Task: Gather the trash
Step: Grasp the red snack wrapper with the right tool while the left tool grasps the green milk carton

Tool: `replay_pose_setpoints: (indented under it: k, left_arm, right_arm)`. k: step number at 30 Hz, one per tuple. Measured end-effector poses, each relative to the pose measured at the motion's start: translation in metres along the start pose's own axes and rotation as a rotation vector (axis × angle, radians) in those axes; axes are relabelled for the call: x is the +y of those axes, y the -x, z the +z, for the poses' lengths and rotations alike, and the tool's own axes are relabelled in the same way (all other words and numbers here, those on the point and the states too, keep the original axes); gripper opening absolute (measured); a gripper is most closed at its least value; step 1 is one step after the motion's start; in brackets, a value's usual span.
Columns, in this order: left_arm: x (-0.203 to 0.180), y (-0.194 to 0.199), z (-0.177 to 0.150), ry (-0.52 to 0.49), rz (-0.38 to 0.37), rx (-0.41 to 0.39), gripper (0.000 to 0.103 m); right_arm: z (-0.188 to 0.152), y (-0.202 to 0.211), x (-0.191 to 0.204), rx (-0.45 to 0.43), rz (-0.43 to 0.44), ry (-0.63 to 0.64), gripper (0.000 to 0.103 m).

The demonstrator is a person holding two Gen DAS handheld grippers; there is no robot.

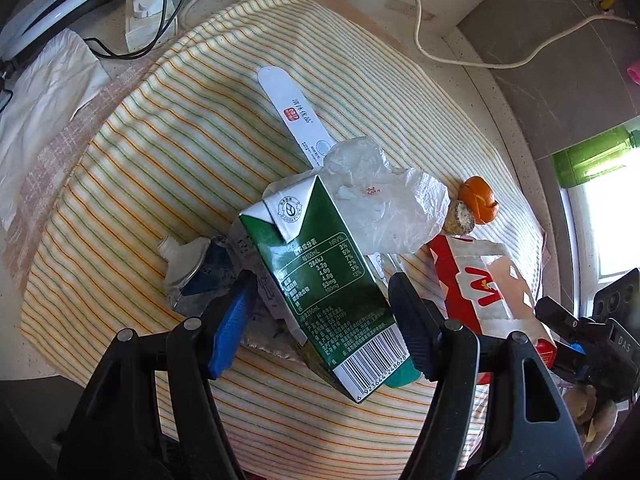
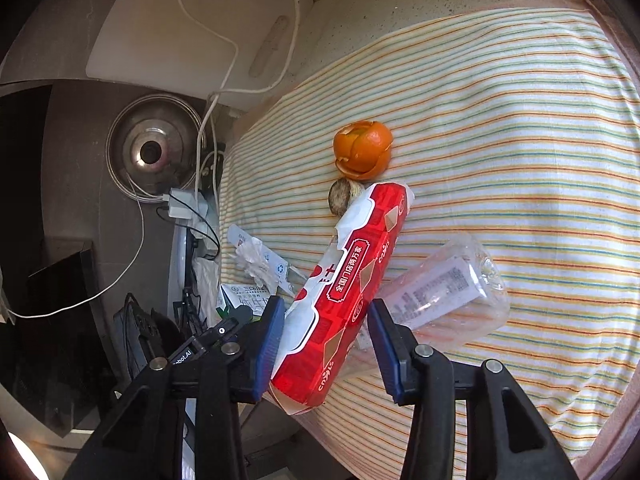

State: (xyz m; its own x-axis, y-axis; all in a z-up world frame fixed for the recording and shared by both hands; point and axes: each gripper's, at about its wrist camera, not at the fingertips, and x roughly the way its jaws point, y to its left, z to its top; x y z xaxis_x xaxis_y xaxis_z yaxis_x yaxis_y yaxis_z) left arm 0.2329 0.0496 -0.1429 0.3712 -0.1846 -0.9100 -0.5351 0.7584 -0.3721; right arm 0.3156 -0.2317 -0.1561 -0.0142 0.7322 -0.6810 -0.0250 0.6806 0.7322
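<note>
Left wrist view: green milk carton (image 1: 320, 280) lies between fingers of left gripper (image 1: 320, 308), long axis running away from tool and up-left, barcode end nearest camera; jaws wide apart, gap visible on both sides, nothing clamped; carton rests on striped cloth (image 1: 160, 160) amid crumpled plastic (image 1: 384, 200)

Right wrist view: red snack wrapper (image 2: 344, 292) sits between fingers of right gripper (image 2: 326, 332), long axis slanting up-right toward orange peel (image 2: 363, 150); left pad looks touching, right pad apart – not yet gripping; clear plastic bottle (image 2: 448, 292) just beside
</note>
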Motion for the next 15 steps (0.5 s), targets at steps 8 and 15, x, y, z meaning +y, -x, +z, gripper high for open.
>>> replay_pose_setpoints:
  k: [8,15]
  left_arm:
    - [0.011,0.01,-0.004,-0.004,-0.042,-0.011,0.049]
    - [0.018,0.016,-0.005,-0.016,-0.067,-0.027,0.047]
  right_arm:
    - [-0.004,-0.019,0.004,0.018,-0.022,-0.009,0.047]
    - [-0.005,-0.03,0.009,0.007,-0.05,0.012,0.041]
